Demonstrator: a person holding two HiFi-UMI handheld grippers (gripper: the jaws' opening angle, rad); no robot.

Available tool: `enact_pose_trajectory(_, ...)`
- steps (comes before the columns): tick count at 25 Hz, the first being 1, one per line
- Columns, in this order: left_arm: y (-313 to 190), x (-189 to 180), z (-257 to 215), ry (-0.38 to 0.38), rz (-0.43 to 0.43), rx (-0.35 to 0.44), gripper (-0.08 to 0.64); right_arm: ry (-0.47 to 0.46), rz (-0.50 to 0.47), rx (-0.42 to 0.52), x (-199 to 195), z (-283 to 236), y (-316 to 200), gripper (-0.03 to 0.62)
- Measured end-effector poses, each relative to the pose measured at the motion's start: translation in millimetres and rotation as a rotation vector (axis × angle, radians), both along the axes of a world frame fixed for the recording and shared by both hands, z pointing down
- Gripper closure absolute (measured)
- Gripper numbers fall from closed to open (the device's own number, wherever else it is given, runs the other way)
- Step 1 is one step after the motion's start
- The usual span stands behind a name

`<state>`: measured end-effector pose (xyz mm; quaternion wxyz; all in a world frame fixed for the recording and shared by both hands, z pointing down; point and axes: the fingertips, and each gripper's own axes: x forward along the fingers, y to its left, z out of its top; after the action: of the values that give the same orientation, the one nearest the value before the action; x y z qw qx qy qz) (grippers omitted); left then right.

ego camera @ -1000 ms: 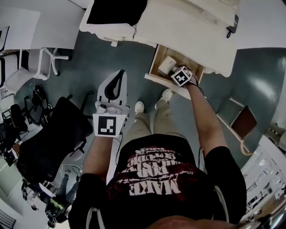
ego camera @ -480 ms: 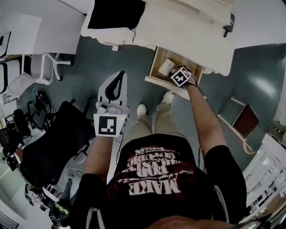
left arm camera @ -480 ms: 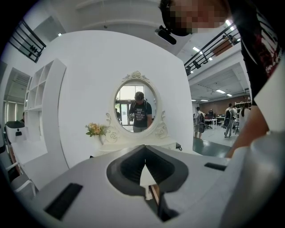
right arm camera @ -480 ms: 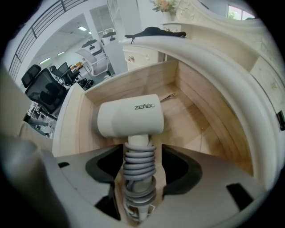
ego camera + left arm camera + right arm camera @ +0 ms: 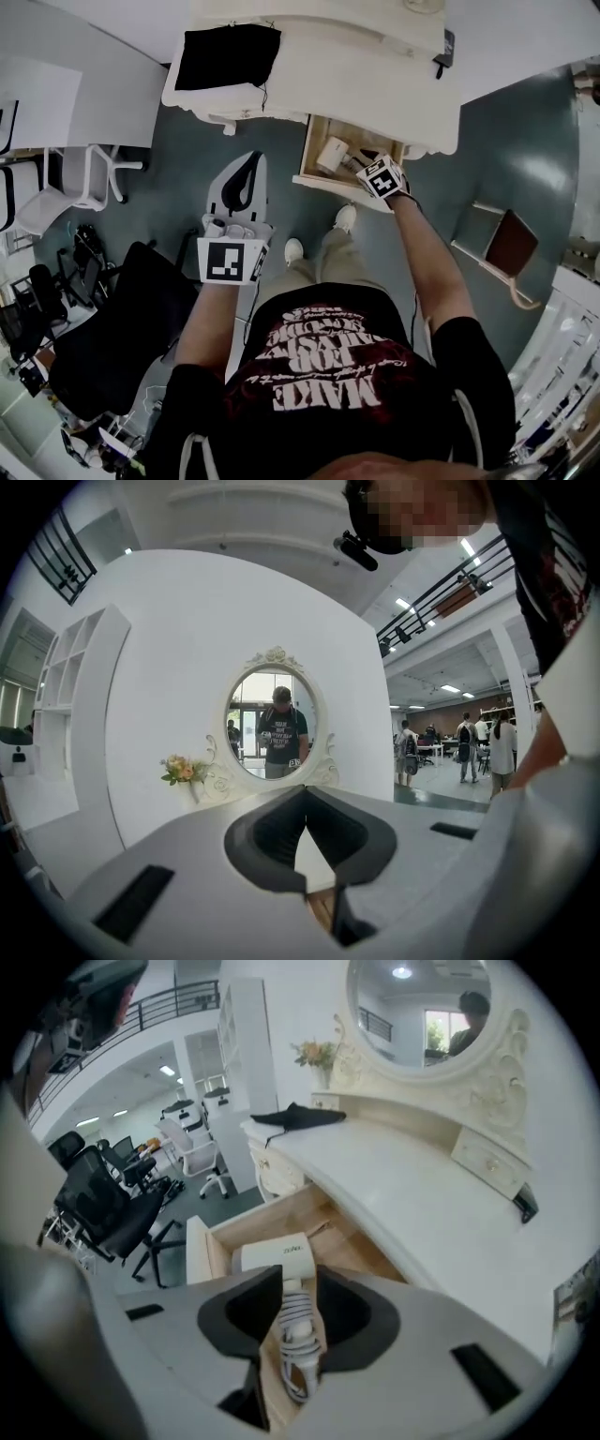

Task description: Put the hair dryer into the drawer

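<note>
The right gripper (image 5: 299, 1272), its dark moulded jaws just narrowing but clasping nothing, hung above the boxy white hair dryer (image 5: 275, 1254), which lay with its ribbed cord toward the left end of the open wooden drawer (image 5: 352, 1252). The left gripper (image 5: 305, 795) was pinched together, empty.

1. A staged bedroom corner set up inside a large open office or lab hall.
2. Home side: cream dressing table (image 5: 375, 56) with a wooden drawer (image 5: 328, 184), an oval mirror (image 5: 275, 726), flowers (image 5: 185, 770) and a white shelf unit (image 5: 66, 691).
3. The white wall (image 5: 169, 649) behind the mirror ends partway, and the hall opens past it.
4. Office side: black swivel chairs (image 5: 112, 319), white chairs (image 5: 56, 183), grey floor (image 5: 525, 150).
5. In the hall: people (image 5: 497, 742) standing about, strip lights (image 5: 405, 604), a mezzanine railing (image 5: 178, 1002).
</note>
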<state>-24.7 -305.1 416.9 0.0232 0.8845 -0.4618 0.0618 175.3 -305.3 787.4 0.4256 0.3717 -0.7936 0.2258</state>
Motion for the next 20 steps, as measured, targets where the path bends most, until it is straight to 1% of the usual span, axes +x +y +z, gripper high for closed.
enact_pose_trajectory(1, 1, 1, -4, 0.011, 0.005, 0.000, 0.557, -0.020, 0.026, 0.039, 1, -11, 2, 0.490)
enact_pose_trajectory(3, 2, 1, -10, 0.033, 0.015, 0.002, 0.557, -0.050, 0.076, 0.124, 4, -34, 5, 0.574)
enact_pose_trajectory(4, 3, 1, -13, 0.037, 0.019, 0.005, 0.557, -0.066, 0.100, 0.161, 6, -45, 7, 0.586)
enact_pose_trajectory(7, 8, -5, -19, 0.028, 0.009, 0.022, 0.557, -0.113, 0.158, 0.253, 7, -75, 15, 0.588)
enact_pose_trajectory(9, 10, -9, -24, 0.014, 0.000, 0.039, 0.557, -0.141, 0.196, 0.294, 6, -94, 22, 0.588)
enact_pose_trajectory(11, 15, -12, -28, 0.010, 0.003, 0.051, 0.557, -0.165, 0.229, 0.328, 5, -111, 28, 0.588)
enact_pose_trajectory(15, 24, -18, -35, 0.015, 0.009, 0.061, 0.557, -0.203, 0.262, 0.383, 2, -144, 36, 0.588)
enact_pose_trajectory(20, 28, -30, -44, 0.029, -0.028, 0.080, 0.557, -0.262, 0.310, 0.458, 4, -193, 38, 0.589)
